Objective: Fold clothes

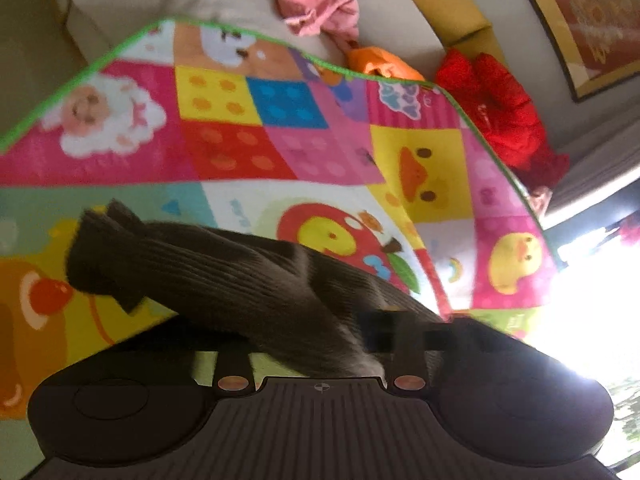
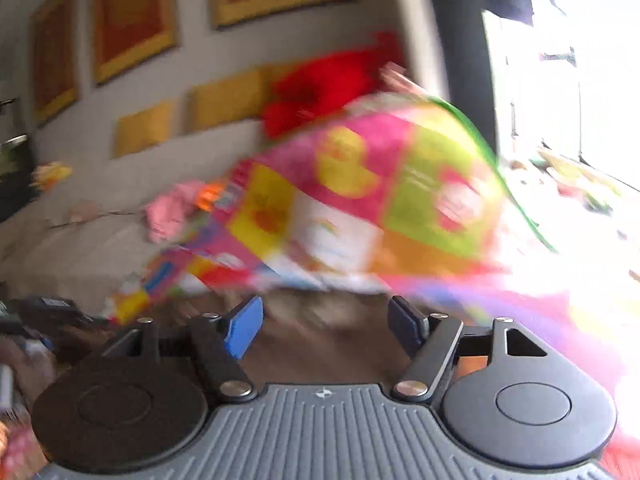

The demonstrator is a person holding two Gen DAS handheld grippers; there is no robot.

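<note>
Right claw [image 2: 323, 326] gapes over blurred, seemingly brown garment [image 2: 320, 344], bright mat [image 2: 360, 200] beyond

Dark ribbed garment [image 1: 224, 276] hides left hand-held gripper [image 1: 320, 360] fingertips, prob. clamped.

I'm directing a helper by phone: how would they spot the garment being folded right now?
Find the bright cartoon-patterned play mat with the green border. On its near part lies a dark brown ribbed knit garment. It is the only dark item; the clothes beyond the mat are pink, orange and red.
</note>
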